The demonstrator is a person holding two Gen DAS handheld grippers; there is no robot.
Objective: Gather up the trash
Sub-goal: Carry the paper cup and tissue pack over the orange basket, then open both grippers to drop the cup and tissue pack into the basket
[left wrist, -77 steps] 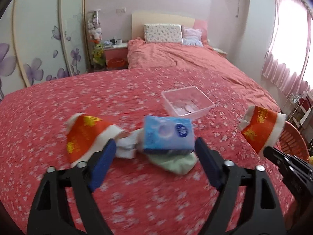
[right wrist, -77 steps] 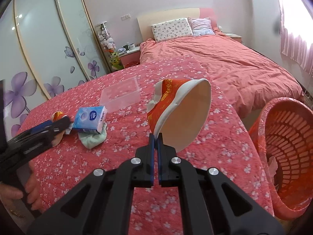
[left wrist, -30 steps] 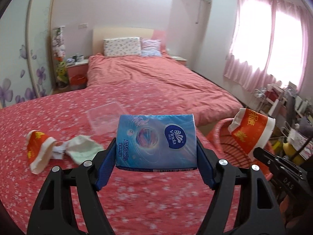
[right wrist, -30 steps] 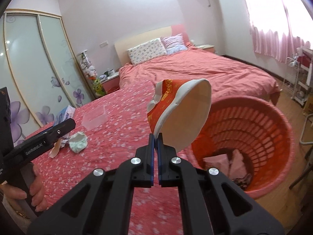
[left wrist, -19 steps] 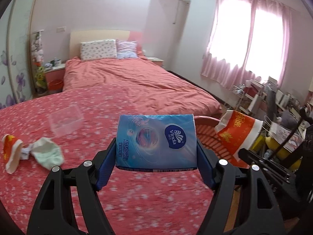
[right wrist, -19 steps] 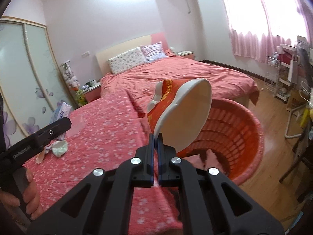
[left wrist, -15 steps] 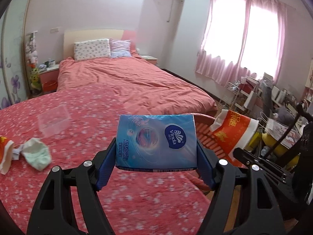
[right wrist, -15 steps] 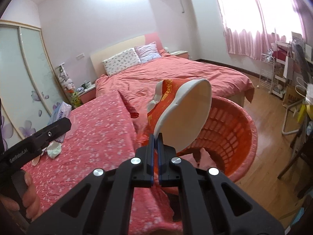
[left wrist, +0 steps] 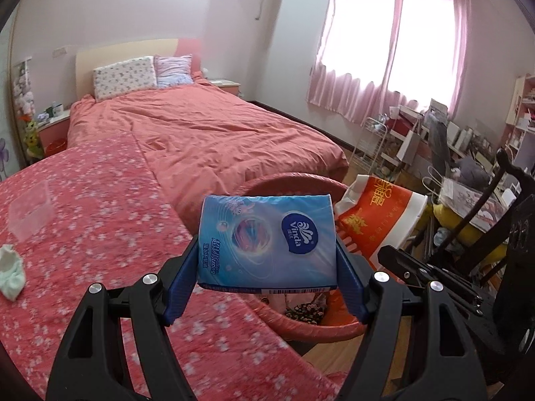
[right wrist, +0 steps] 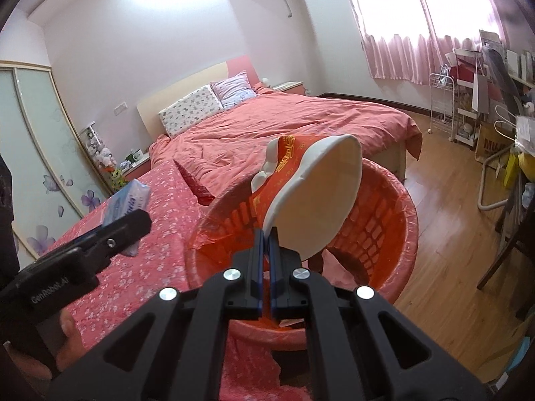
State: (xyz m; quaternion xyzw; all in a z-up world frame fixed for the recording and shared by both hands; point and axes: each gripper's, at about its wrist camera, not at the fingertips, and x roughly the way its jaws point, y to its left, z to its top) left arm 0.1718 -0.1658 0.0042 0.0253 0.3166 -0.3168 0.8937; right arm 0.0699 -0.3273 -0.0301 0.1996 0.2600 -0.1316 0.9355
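Observation:
My left gripper (left wrist: 267, 260) is shut on a blue Vinda tissue pack (left wrist: 267, 240) and holds it in the air over the near rim of the red laundry-style basket (left wrist: 291, 327). My right gripper (right wrist: 265, 250) is shut on the rim of a crushed red-and-white paper cup (right wrist: 314, 200) and holds it above the same basket (right wrist: 384, 234). The cup also shows in the left wrist view (left wrist: 378, 220), right of the tissue pack. The basket holds some scraps at the bottom. The left gripper's side (right wrist: 110, 237) shows in the right wrist view.
A floral red cover (left wrist: 100, 220) lies left of the basket, with a pale green cloth (left wrist: 11, 275) and a clear plastic box (left wrist: 31, 212) on it. A bed (left wrist: 200, 133) stands behind. Shelves, a chair and clutter (left wrist: 468, 183) fill the right side on the wooden floor.
Both grippers have swung right from the floral cover to the basket. The left one took up the tissue pack. The basket now lies close under both held things.

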